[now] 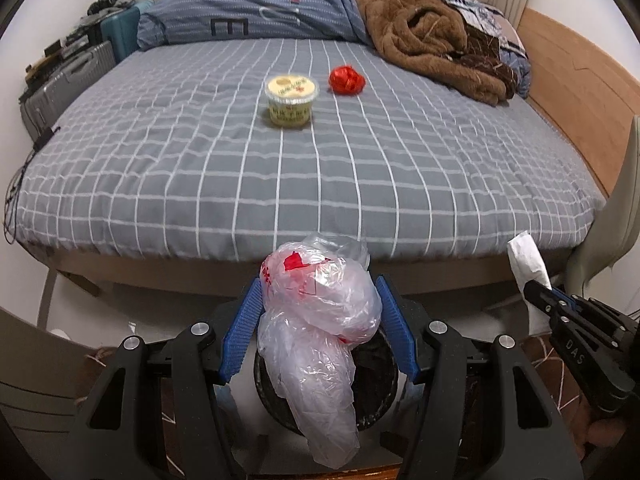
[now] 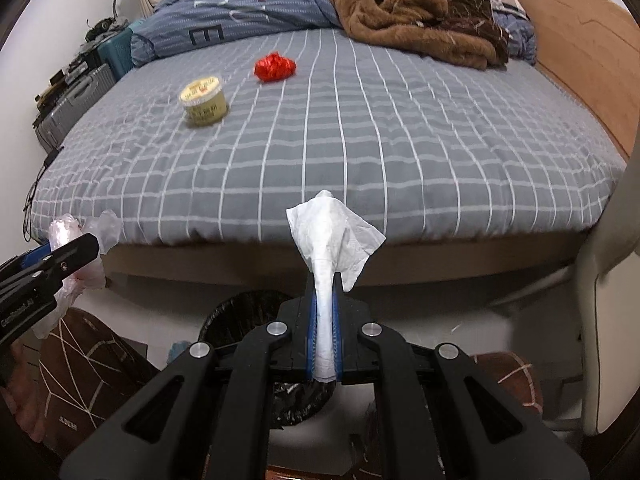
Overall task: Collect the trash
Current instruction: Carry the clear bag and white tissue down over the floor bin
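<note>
From my left wrist camera, I see the left tongs (image 1: pixel 320 312) about half open, its blue pads pressing on both sides of a crumpled clear plastic bag (image 1: pixel 316 344) with red print; the bag hangs down over a round black trash bin (image 1: pixel 376 392) on the floor just below the bed (image 1: pixel 280 168); on the grey checked sheet, well apart from my tongs, a yellow lidded cup (image 1: pixel 291 100) stands upright, and a red crumpled wrapper (image 1: pixel 347 79) lies just beside it, to the right; a brown blanket (image 1: pixel 432 36) is piled at the far right corner; at the right edge I see the right tongs (image 1: pixel 538 292) holding a white tissue (image 1: pixel 526 268).

From my right wrist camera, the right tongs (image 2: pixel 325 292) is fully closed on the white tissue (image 2: pixel 332 236), which fans out above the tips; the bin with black liner (image 2: pixel 240 312) is partly hidden under the tongs; the cup (image 2: pixel 203 100) and the red wrapper (image 2: pixel 274 66) rest on the bed (image 2: pixel 360 152); at the left edge the left tongs (image 2: pixel 76 246) grips the plastic bag (image 2: pixel 84 276).
</note>
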A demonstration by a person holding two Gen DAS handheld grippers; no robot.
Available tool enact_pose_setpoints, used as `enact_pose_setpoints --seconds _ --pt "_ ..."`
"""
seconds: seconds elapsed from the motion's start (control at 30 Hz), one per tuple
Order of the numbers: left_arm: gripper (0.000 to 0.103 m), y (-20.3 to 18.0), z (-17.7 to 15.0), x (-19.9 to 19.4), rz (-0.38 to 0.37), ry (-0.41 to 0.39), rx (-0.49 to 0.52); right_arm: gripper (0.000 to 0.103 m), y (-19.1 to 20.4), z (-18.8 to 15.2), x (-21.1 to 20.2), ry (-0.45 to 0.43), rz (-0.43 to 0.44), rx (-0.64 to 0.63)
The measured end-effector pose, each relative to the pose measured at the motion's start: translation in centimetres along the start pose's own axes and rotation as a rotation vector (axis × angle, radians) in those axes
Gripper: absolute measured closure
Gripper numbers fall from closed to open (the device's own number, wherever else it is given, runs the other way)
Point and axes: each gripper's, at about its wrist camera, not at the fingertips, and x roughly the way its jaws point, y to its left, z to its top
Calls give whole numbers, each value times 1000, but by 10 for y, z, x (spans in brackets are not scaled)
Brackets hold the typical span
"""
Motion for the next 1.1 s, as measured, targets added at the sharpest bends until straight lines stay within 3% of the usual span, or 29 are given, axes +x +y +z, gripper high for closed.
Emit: enact_pose_setpoints --seconds 0.63,1.1 --pt "45 10 -53 76 3 143 -12 97 8 -47 77 148 7 -10" --pt "45 7 -70 144 -12 250 1 97 8 -57 130 256 -21 -15"
